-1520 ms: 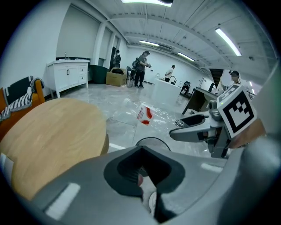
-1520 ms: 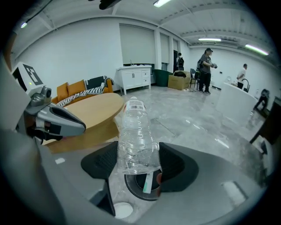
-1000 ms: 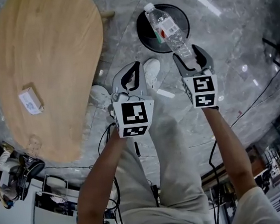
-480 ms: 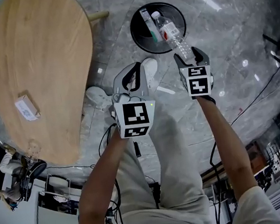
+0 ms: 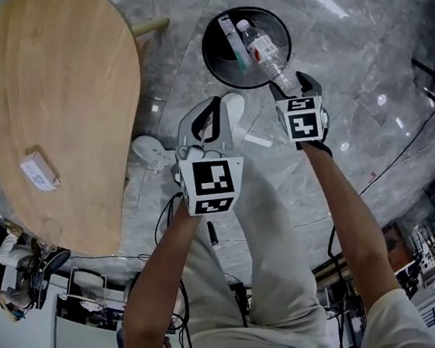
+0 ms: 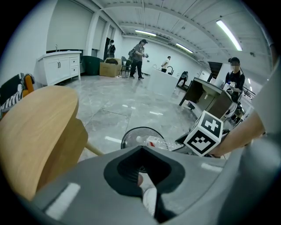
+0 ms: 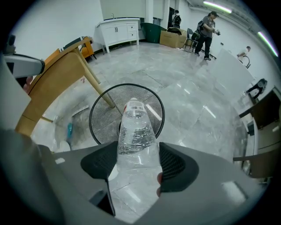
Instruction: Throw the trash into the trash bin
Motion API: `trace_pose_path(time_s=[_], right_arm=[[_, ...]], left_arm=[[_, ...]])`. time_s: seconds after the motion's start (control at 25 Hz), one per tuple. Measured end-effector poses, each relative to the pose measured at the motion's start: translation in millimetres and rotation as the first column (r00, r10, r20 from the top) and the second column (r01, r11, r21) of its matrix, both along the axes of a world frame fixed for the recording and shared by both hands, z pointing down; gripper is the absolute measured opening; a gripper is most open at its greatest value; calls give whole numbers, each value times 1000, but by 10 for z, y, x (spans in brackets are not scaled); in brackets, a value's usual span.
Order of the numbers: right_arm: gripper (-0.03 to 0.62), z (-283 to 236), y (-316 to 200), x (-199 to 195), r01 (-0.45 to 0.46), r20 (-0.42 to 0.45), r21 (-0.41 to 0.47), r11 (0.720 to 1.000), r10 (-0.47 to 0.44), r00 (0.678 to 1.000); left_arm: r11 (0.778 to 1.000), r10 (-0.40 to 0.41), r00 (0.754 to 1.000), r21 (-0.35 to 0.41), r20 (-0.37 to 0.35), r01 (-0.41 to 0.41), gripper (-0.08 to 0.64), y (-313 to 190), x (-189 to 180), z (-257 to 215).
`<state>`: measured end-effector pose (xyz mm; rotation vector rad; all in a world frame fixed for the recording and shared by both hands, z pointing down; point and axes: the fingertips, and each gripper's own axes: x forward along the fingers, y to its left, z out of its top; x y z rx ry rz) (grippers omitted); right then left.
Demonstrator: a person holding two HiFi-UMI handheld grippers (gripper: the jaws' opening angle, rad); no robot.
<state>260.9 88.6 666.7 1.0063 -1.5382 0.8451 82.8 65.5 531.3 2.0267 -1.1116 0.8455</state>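
Overhanging trash bin [image 5: 206, 53] rim: bottle [image 5: 264, 51]

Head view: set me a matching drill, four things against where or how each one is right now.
Things:
1. plastic bottle
2. small box
3. trash bin
4. left gripper

Places or states:
A. lying on the wooden table
B. shut, with nothing held
C. standing on the grey floor
D. clamped in the right gripper

Pairs: 1-D, 2-A, 3-C, 4-B
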Motion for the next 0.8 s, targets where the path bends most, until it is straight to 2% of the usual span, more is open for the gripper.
trace_pose_path(time_s=[0.24, 0.52, 0.68, 0.8], right_arm=[[321, 197, -119, -42, -5, -3, 0, 1000, 5, 1000], [322, 351, -241, -187, 34, -7, -4, 999, -34, 999], [327, 417, -302, -210, 20, -43, -4, 1000, -21, 999], [328, 458, -359, -270, -5, -37, -4, 1000, 5, 999]], left_arm=[[1000, -3, 1000, -9, 1, 3, 0, -20, 58, 86], [1000, -1, 1000, -7, -5, 1, 0, -44, 152, 131], [1000, -5, 1000, -11, -6, 5, 0, -25, 143, 152], [1000, 1, 1000, -10, -6, -1, 0, -16, 119, 158]])
